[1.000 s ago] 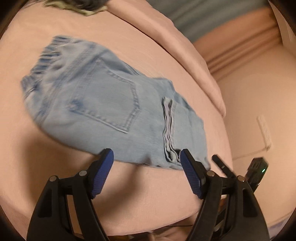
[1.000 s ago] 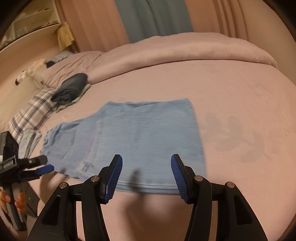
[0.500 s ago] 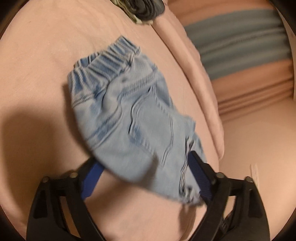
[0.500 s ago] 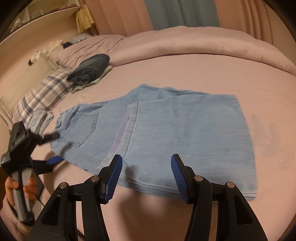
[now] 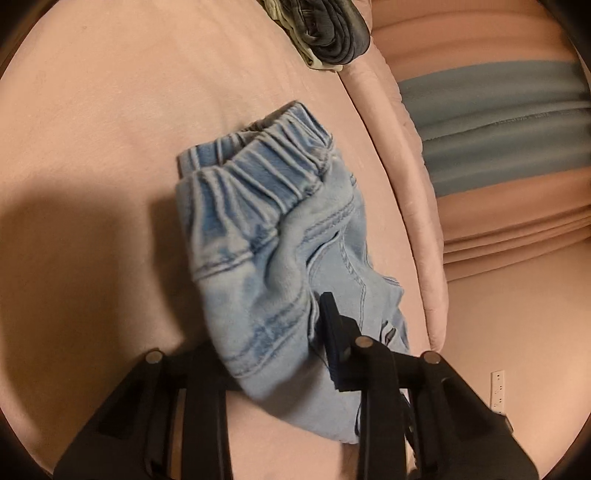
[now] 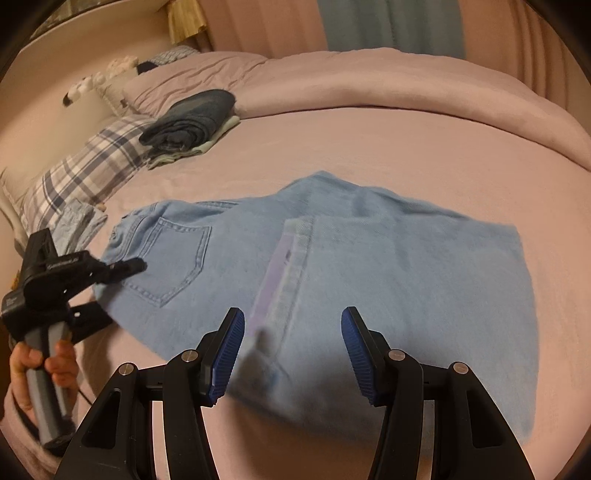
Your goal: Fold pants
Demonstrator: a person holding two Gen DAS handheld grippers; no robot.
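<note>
Left claw (image 5: pixel 295 354) just closing, pinching pants (image 5: pixel 266 236) waist end

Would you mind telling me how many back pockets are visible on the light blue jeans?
1: a stitched back pocket on the jeans, left of the folded-over leg, near the left gripper. A second may be hidden underneath.

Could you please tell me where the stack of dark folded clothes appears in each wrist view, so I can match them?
Left wrist view: the stack of dark folded clothes sits at the top edge, right of centre, beyond the jeans' waistband.
Right wrist view: the stack lies upper left, beside the plaid pillow.
Shared landmark: the light blue jeans.
</note>
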